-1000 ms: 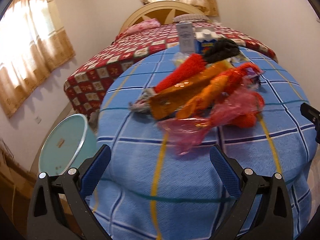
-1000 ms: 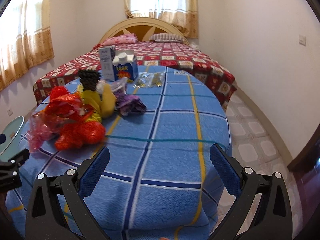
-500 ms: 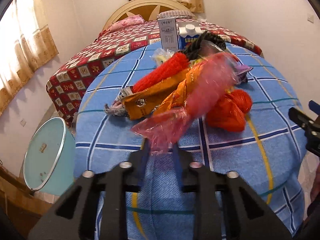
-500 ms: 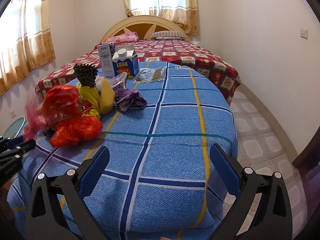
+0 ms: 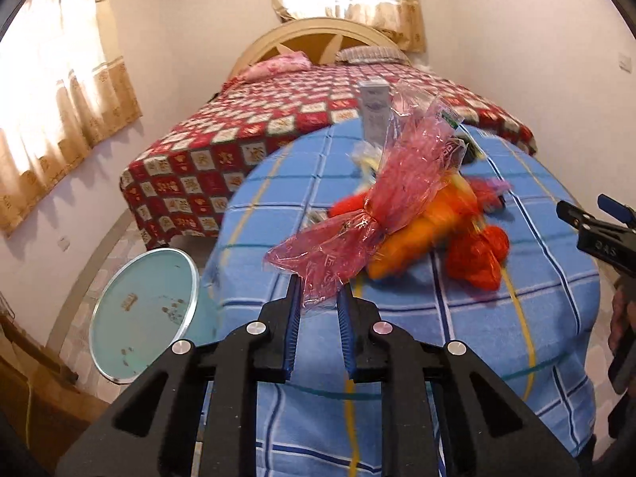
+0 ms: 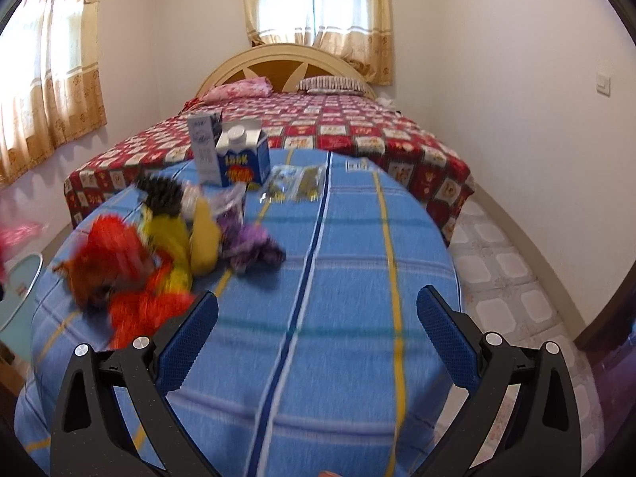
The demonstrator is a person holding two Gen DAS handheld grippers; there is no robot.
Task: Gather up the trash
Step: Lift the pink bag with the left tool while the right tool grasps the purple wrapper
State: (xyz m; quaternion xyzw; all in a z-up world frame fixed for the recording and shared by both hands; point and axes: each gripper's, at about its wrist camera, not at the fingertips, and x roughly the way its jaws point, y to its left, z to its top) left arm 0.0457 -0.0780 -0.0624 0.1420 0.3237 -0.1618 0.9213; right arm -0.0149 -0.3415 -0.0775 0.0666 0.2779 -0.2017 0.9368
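My left gripper (image 5: pixel 318 298) is shut on a crumpled pink cellophane wrapper (image 5: pixel 381 198) and holds it lifted above the blue checked tablecloth (image 5: pixel 477 338). Behind it lies a heap of orange and red wrappers (image 5: pixel 445 226). A teal bin (image 5: pixel 143 310) stands on the floor left of the table. My right gripper (image 6: pixel 318 318) is open and empty over the table; the heap of red and yellow trash (image 6: pixel 135 262), a purple wrapper (image 6: pixel 254 242), a clear packet (image 6: pixel 294 183) and two cartons (image 6: pixel 242 155) lie ahead of it.
A bed with a red checked cover (image 6: pixel 338 127) stands beyond the table. Curtained windows (image 6: pixel 318 4) are on the far and left walls. Tiled floor (image 6: pixel 508 270) lies right of the table. The right gripper's tip shows in the left wrist view (image 5: pixel 596 234).
My left gripper closed on the pink wrapper and has lifted it off the heap, swinging left towards the bin. My right gripper has moved closer to the trash heap.
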